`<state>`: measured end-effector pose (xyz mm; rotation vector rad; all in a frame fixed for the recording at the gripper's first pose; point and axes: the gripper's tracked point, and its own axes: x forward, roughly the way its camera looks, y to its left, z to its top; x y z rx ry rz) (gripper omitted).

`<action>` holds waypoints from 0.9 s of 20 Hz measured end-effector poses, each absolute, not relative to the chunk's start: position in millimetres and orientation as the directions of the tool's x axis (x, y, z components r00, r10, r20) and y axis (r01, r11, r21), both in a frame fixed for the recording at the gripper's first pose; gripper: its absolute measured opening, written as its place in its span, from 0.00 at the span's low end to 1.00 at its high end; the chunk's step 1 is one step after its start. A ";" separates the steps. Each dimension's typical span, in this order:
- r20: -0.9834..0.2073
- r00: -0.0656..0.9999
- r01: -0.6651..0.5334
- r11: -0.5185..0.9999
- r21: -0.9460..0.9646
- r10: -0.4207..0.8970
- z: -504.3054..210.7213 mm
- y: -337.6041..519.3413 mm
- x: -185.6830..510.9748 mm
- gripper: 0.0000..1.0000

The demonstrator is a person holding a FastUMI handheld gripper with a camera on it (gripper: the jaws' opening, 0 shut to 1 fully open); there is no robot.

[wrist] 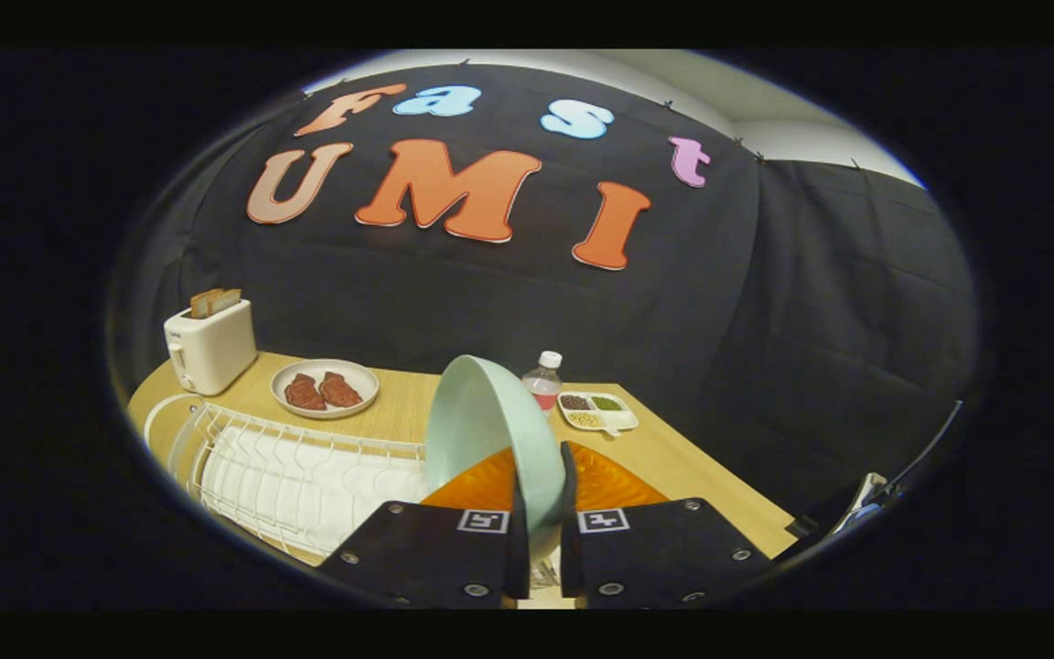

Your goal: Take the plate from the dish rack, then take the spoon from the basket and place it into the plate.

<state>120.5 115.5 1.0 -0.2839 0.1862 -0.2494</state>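
A pale green plate (481, 426) stands on edge, tilted, lifted above the white wire dish rack (289, 467). My gripper (541, 499) is shut on the plate's rim, one finger on each side of it. Behind the plate and just beyond the fingers lies an orange basket (614, 480); whatever is inside it is hidden by the plate and fingers.
A white toaster (209, 346) with bread slices stands at the far left of the wooden table (673, 458). Next to it is a white plate (324, 387) with two brown pieces. A small bottle (544, 377) and a divided tray (596, 410) of grains sit beyond the plate.
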 end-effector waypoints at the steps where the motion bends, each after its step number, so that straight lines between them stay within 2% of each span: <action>1: -0.140 0.954 0.216 0.932 -0.292 -0.265 6.1 116.0 118.8 0.13; 8: -0.146 0.966 0.180 0.961 -0.212 -0.214 15.9 107.2 88.7 0.13; 18: -0.238 0.971 0.031 0.999 -0.006 -0.032 -17.6 107.9 12.1 0.13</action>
